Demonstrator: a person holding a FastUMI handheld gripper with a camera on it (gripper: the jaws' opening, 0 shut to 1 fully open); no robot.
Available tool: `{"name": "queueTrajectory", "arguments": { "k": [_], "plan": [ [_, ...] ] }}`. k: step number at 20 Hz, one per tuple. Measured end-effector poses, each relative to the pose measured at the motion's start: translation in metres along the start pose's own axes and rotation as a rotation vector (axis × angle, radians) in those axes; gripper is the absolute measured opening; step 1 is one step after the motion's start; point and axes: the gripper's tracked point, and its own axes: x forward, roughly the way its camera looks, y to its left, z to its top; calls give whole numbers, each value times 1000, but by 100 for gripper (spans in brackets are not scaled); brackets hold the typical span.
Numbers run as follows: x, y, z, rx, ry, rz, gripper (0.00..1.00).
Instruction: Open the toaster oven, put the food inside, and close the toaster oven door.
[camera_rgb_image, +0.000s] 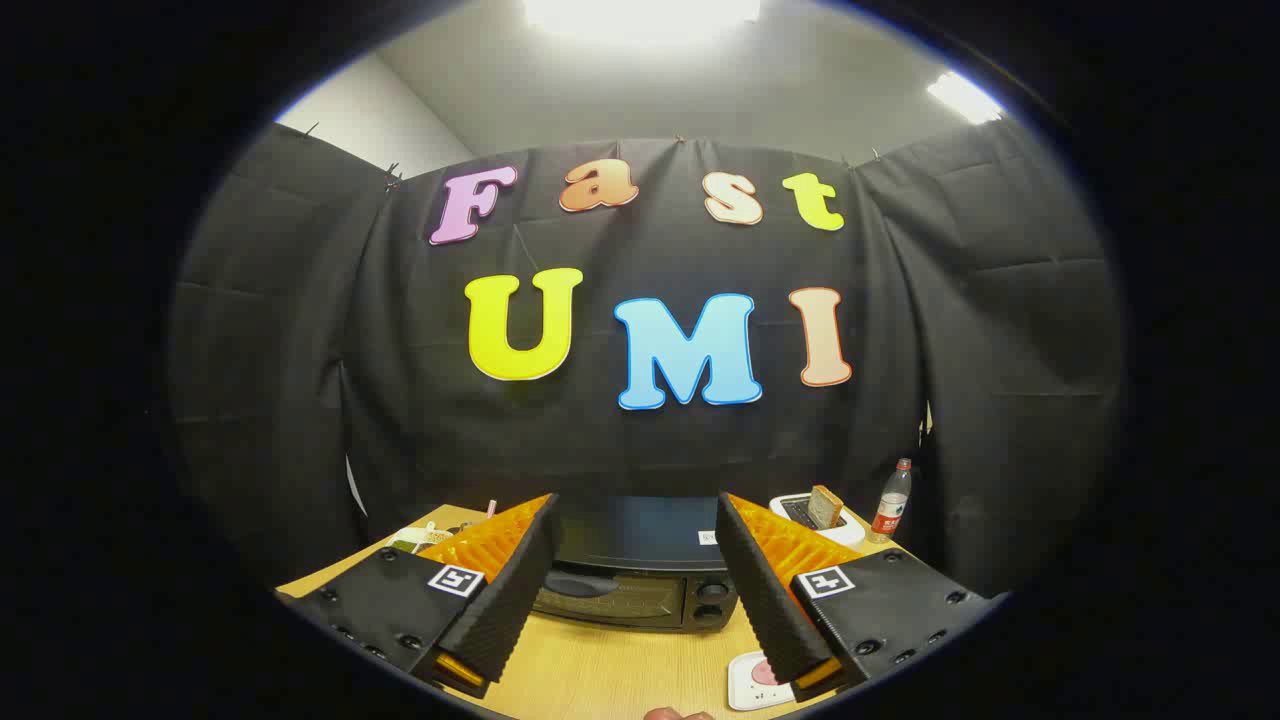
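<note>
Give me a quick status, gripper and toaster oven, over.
Gripper open, holding nothing. Toaster oven just ahead between the fingers, door closed. Small white plate on the table near the right finger; nothing blocking the door.

The toaster oven (640, 575) has a glossy dark glass door and a smooth matt top, and stands on a table (600, 670) of pale, smooth wood grain. Behind it hangs matt, creased cloth (640, 440); right of it stands a clear plastic bottle (891, 500). The gripper (635, 580), spread wide before the oven, has ridged, rough-looking fingers (515, 590).
</note>
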Motion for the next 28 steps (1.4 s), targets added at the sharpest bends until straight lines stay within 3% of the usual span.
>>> {"name": "queueTrajectory", "arguments": {
  "k": [16, 28],
  "plan": [
    [-1, -10, -1, 22, 29, -19, 98],
    [36, 8, -26, 45, 123, -28, 98]
  ]
}}
